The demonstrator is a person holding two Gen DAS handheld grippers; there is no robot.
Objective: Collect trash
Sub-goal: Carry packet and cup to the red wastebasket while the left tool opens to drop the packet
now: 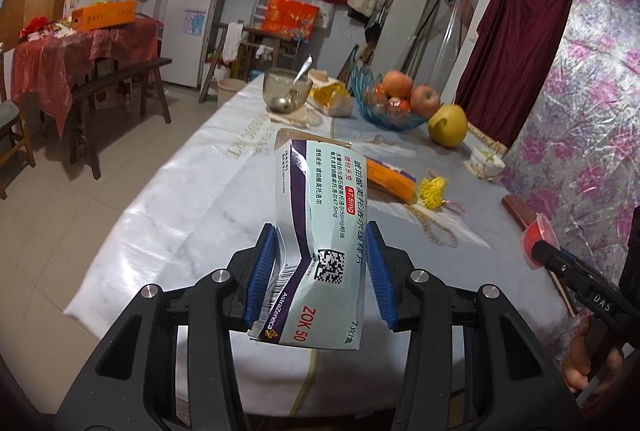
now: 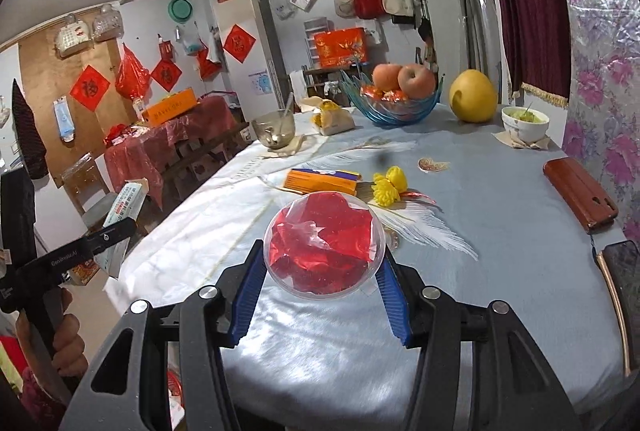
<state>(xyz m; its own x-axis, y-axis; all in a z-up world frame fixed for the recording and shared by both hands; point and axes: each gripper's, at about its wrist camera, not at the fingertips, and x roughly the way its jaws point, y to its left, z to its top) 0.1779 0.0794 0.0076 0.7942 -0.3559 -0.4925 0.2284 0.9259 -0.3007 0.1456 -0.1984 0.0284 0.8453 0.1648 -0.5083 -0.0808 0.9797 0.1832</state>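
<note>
1. Left tongs clamp a crushed medicine box, lifted off the surface; the box is dented where the pads bite.
2. Right tongs squeeze a clear plastic dome stuffed with red wrappers, also held above the surface.
3. Progress, my read: two pieces of trash in hand, neither binned. No bin visible in either view.
4. Left on the surface, mid-range: orange box lying flat, yellow tassel flower just beside it, white feather. Which count as trash, can't tell.
5. Red phone case near the right edge; likely not trash.
6. Far end: glass bowl with a spoon in it; blue fruit bowl holding apples and small wrapped items; pomelo beside it; white bowl with something greenish inside.
</note>
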